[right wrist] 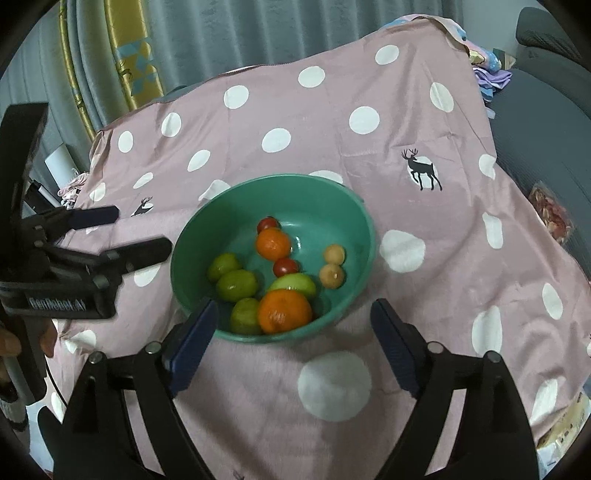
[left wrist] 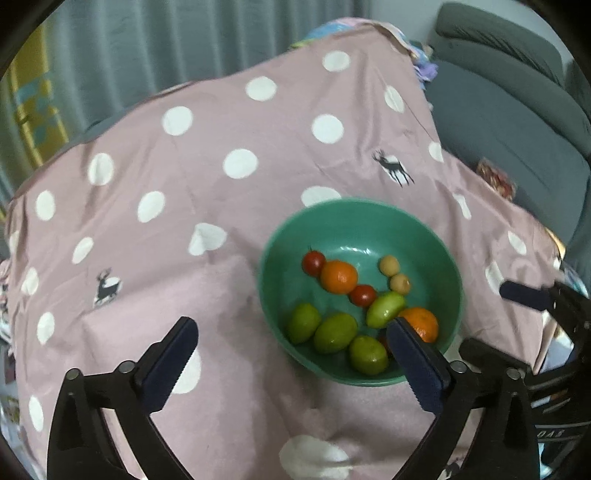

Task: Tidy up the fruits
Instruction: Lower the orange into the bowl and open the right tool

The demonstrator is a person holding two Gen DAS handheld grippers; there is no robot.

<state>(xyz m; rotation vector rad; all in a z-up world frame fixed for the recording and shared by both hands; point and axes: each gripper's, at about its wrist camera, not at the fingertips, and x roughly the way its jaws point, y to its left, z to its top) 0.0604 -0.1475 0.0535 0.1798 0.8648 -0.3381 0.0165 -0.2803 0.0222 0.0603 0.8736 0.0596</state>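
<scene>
- A green bowl [right wrist: 273,192] sits on a pink cloth [right wrist: 332,122] with white dots and small deer prints; the cloth covers the desk.
- All the fruit lies inside the bowl: two oranges [right wrist: 284,311], two small red tomatoes [right wrist: 285,266], four green limes [right wrist: 236,285] and two pale round fruits [right wrist: 331,275].
- In the right wrist view the near orange touches a lime on its left and another green fruit behind it.
- The left hand-held gripper [left wrist: 291,345] is released – its jaws stand wide apart with only cloth and the bowl's near rim between them, and nothing is pressed. Its right finger crosses the view of the bowl's near edge and part of one orange.
- The right hand-held gripper [right wrist: 293,319] is also released and empty, its fingers straddling the near side of the bowl, above it and apart from the fruit.
- Each hand-held gripper shows at the edge of the other's view, beside the bowl.
- Behind the desk hang grey curtains [right wrist: 229,33] – a yellow patterned strip [right wrist: 136,62] among them. A grey sofa [left wrist: 517,110] stands at the right.
</scene>
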